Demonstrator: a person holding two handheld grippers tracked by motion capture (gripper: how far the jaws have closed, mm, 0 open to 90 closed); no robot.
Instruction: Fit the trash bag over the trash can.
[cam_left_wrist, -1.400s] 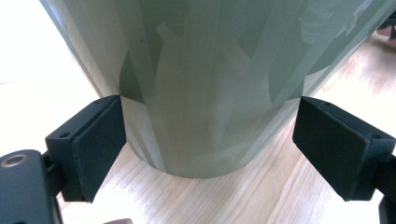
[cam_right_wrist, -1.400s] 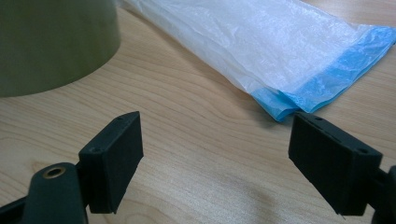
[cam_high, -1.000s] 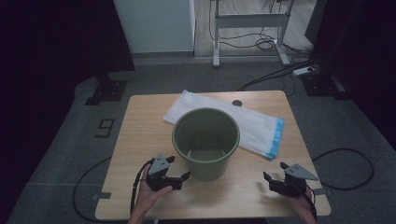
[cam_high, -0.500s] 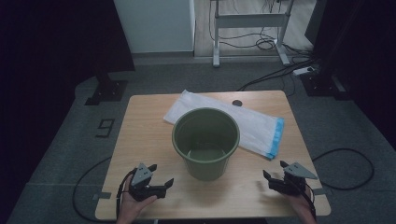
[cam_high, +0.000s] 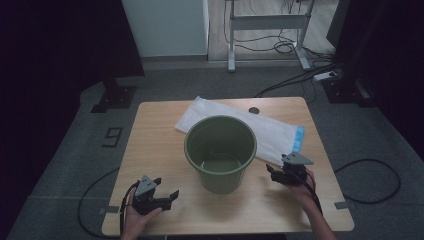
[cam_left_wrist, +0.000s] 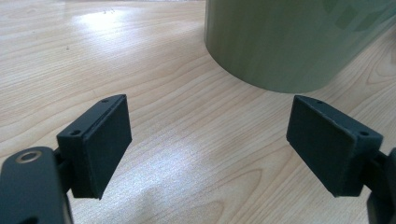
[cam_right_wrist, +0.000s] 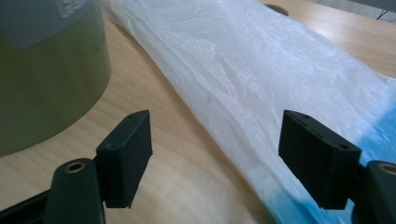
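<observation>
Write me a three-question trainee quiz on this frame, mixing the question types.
1. True or false: the green bucket lies tipped on its side.
2. What is the right gripper nearest to? A) a red cup B) the white plastic bag with a blue edge C) a spoon
3. Fill in: the jaws of the left gripper are ____, with bare wooden table between them.

Key: 1 false, it stands upright with part of the bag behind it. 2 B; the jaws have just been closing a little, nothing gripped. 3 open.
</observation>
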